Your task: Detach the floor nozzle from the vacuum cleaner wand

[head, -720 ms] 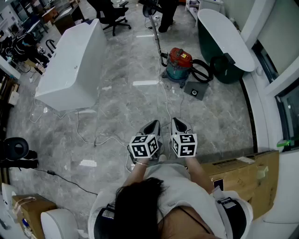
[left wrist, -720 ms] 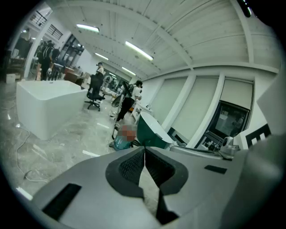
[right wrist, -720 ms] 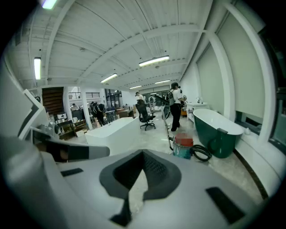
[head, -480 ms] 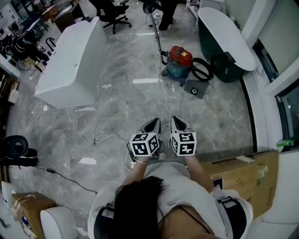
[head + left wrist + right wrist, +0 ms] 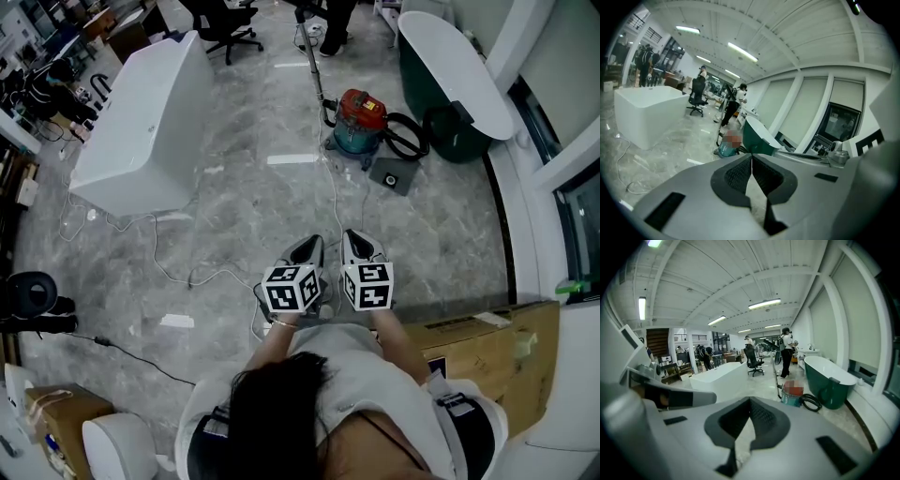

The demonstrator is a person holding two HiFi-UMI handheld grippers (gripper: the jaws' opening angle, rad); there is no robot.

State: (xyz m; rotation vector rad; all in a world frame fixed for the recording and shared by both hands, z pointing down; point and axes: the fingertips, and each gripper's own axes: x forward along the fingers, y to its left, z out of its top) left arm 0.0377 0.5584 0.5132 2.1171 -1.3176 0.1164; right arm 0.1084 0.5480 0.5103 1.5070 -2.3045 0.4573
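Approach stage: left tool (image 5: 307, 251) and right tool (image 5: 358, 247), both closed and empty, sit well apart from the upper-centre vacuum cleaner (image 5: 361, 127); next, reach its wand (image 5: 317, 82).

Glossy veined stone floor (image 5: 244, 202), smooth white bathtub (image 5: 141, 122), matt cardboard box (image 5: 487, 361), glossy red plastic vacuum cleaner (image 5: 362, 114)

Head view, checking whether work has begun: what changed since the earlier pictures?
Nothing visibly changed. The left gripper and right gripper stay shut and empty, side by side before the person; the red vacuum cleaner stands untouched across the floor.
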